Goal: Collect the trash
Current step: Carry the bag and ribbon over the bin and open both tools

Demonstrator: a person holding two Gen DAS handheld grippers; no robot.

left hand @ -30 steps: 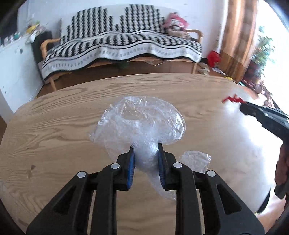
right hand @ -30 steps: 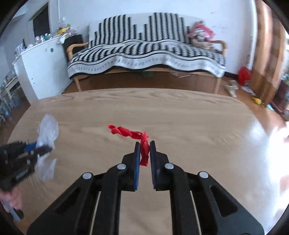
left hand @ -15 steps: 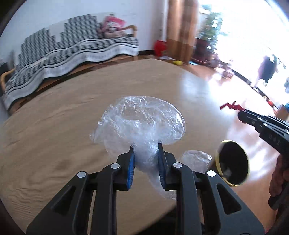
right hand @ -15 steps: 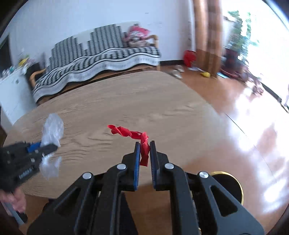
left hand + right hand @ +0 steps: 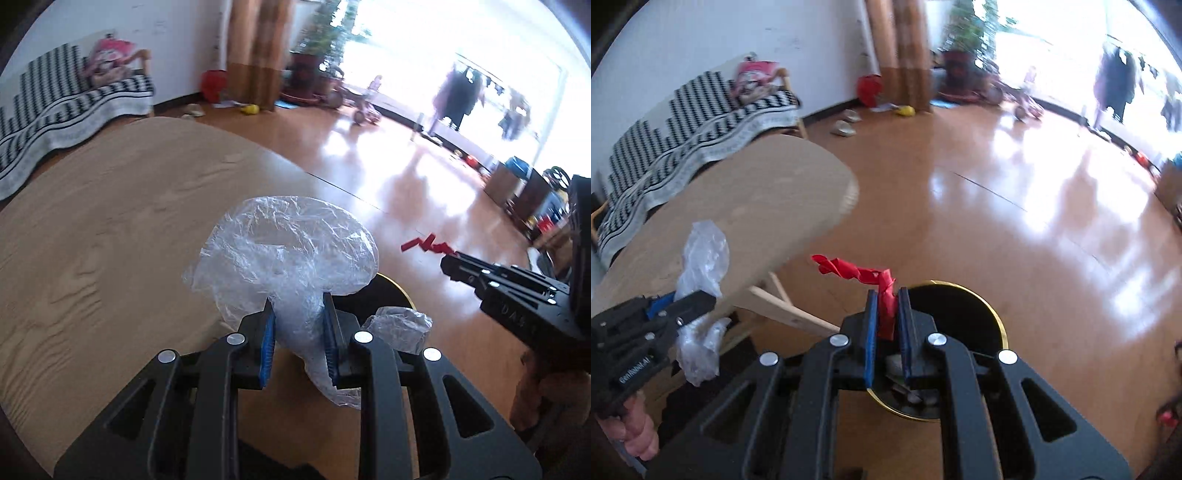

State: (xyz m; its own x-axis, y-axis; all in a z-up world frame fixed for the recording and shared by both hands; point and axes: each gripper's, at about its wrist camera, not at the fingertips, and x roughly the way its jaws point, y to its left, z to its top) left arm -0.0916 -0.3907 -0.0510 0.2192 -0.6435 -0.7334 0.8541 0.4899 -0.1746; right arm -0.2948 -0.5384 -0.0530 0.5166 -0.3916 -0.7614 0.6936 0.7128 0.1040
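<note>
My left gripper (image 5: pixel 297 325) is shut on a crumpled clear plastic bag (image 5: pixel 288 251) and holds it in the air past the table's edge. It also shows in the right wrist view (image 5: pixel 701 254). My right gripper (image 5: pixel 885 314) is shut on a twisted red wrapper strip (image 5: pixel 857 271), seen too in the left wrist view (image 5: pixel 424 245). A black trash bin with a gold rim (image 5: pixel 995 321) stands on the floor right below the right gripper; trash lies inside. Its rim peeks out behind the bag in the left wrist view (image 5: pixel 397 290).
The oval wooden table (image 5: pixel 110 229) lies to the left, its edge (image 5: pixel 849 192) near both grippers. A striped sofa (image 5: pixel 701 110) stands against the wall. Shiny wooden floor (image 5: pixel 1015 221) spreads to the right toward a bright window, with toys and plants.
Both grippers have swung right, off the table and over the floor, each holding its trash. The bin has come into view under the right gripper.
</note>
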